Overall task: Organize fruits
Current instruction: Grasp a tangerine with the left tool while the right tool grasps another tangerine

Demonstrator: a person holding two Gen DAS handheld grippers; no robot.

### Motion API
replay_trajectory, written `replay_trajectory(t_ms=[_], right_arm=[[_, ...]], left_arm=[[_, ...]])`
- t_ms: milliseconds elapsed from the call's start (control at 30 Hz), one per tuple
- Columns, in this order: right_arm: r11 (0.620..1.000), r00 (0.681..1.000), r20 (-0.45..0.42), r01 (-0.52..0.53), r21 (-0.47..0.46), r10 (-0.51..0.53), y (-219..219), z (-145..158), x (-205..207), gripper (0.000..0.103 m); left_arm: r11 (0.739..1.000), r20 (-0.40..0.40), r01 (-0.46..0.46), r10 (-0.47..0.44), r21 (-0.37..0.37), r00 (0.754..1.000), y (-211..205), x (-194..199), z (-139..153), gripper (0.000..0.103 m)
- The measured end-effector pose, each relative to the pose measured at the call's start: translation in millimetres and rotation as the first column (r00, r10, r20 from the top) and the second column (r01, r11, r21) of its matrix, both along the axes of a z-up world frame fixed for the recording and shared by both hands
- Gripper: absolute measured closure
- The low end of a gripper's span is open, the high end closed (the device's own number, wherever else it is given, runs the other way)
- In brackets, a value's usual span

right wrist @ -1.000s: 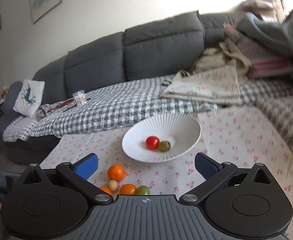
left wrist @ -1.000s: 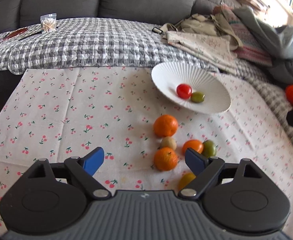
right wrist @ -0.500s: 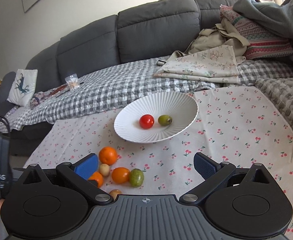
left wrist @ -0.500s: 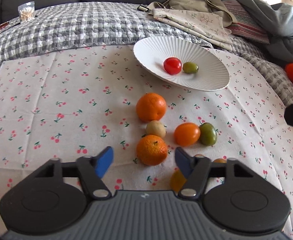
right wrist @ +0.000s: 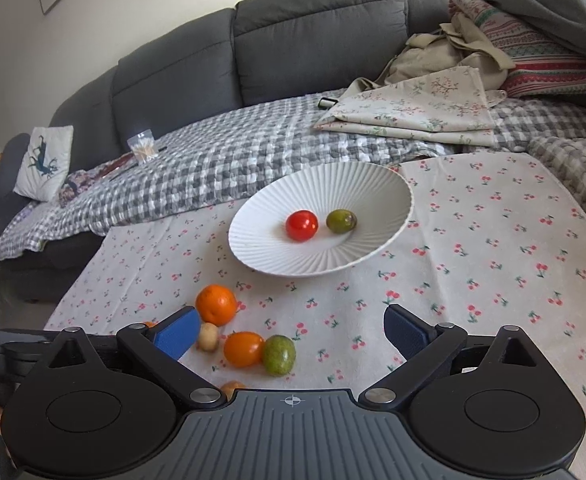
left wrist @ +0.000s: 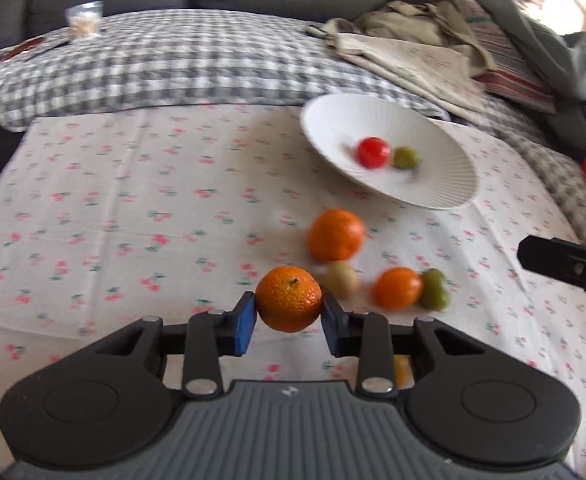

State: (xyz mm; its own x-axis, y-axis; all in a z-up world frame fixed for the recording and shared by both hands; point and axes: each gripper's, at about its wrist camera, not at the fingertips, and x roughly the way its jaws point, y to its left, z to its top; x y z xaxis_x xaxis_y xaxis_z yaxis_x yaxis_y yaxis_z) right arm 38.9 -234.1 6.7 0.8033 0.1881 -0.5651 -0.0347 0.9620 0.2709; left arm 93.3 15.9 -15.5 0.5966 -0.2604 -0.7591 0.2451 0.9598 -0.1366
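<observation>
My left gripper (left wrist: 289,314) is shut on an orange mandarin (left wrist: 289,298) and holds it just above the cherry-print cloth. A second mandarin (left wrist: 335,235), a small beige fruit (left wrist: 342,280), an orange tomato (left wrist: 398,288) and a green fruit (left wrist: 435,289) lie beyond it. The white ribbed plate (left wrist: 433,184) holds a red tomato (left wrist: 373,152) and a green fruit (left wrist: 406,157). My right gripper (right wrist: 291,330) is open and empty above the loose fruits (right wrist: 243,349), with the plate (right wrist: 389,192) farther off.
A grey sofa (right wrist: 313,40) with a checked blanket (right wrist: 213,160), folded cloths (right wrist: 413,112) and cushions lies behind the cloth. A small clear box (right wrist: 143,146) sits on the blanket. A yellow fruit (right wrist: 233,387) shows by the right gripper's body.
My left gripper closed on the near mandarin and lifted it a little off the cloth. My right gripper came lower and closer to the loose fruits, still open.
</observation>
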Motion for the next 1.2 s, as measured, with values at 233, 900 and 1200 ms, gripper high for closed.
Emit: replay_trajectory(t_ms=[233,900,1200], right_arm=[[0.997,0.997,-0.033,-0.072,-0.014,0.072,18,-5,27,0.004],[0.971,0.973,-0.112,-0.216,-0.105,0.204,95,-50,101,0.048],[0.972,0.972,-0.062,-0.230,-0.055,0.227,87,-30,90,0.064]], left_arm=[[0.994,-0.005,-0.111,0.111,-0.008,0.994,34,16,3,0.070],[0.980,0.010,-0.195,0.195,-0.036,0.981,59,33,6,0.070],[0.978,0.025,-0.207,0.208,-0.037,0.978,59,36,6,0.070]])
